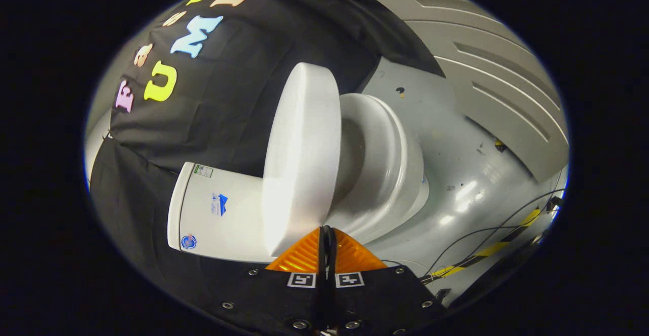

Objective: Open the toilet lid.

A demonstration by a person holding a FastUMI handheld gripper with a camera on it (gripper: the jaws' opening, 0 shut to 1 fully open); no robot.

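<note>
Your gripper (326, 232) has its two fingers drawn together with next to no gap, and the tips sit right at the near rim of the toilet lid (301, 158). From this angle you cannot tell whether a thin edge of the lid is pinched between them or whether the closed tips are simply pushing against it. The view is rolled, so read it this way: the lid rises from the fingertips toward 12 o'clock, swung up off the seat and bowl (385, 169), which open out toward 2 o'clock. The tank (218, 214) lies at about 9 o'clock from the tips, against the black cloth wall (213, 108). The grey floor (471, 184) runs off toward 3 o'clock, with loose cables (487, 234) and a striped yellow-and-black strip (507, 242) on it. You look to be late in the lifting step: the lid stands close to upright but has not yet come to rest back against the tank. The next move calls for you to keep carrying the rim toward 9 o'clock along its hinge arc, gently, until the lid leans there unaided, and only then to let go and back away.
</note>
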